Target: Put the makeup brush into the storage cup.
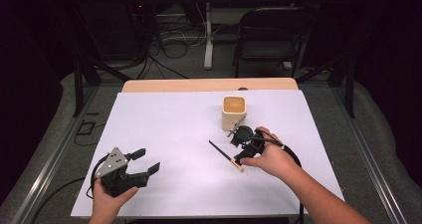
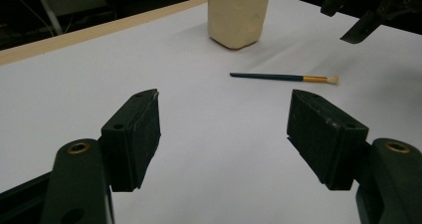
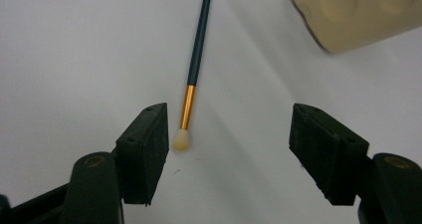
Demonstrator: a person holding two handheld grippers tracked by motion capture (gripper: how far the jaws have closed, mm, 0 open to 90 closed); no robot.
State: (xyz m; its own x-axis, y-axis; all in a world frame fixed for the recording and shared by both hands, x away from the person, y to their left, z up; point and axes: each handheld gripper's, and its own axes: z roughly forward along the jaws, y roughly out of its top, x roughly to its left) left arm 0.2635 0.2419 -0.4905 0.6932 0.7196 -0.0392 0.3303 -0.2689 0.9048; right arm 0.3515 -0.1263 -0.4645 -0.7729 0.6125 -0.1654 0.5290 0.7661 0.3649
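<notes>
Dark room behind, with a folding chair point(image 1: 271, 32) and loose cables point(image 1: 171, 42) on the floor past the far edge. White-covered table point(image 1: 164, 129) in front, a strip of bare wood along its back edge. Cream-coloured cup point(image 1: 233, 112) upright on the right half of the table, towards the back; seen in the left gripper view as a pale block point(image 2: 239, 14) standing beyond the brush.

Left hand-held gripper point(image 1: 144, 162) low at the near left corner, gripped by a hand from the bottom edge, grey three-cornered plate on top, jaws spread wide and holding nothing; well apart from the cup and the brush. Same wide gap in its own view point(image 2: 224, 134), only bare white table between the pads.

Right hand-held gripper point(image 1: 238, 149) just in front of the cup, pointed down at the table, jaws wide apart and empty point(image 3: 229, 144).

Thin brush point(image 1: 225, 155) flat on the table, near the cup and right beside the right hand-held gripper: dark handle, gold band, pale tip. In the right gripper view, brush point(image 3: 195, 64) with its tip between the jaws, just beside the left pad, handle running away upward; contact with the pad hard to judge.
</notes>
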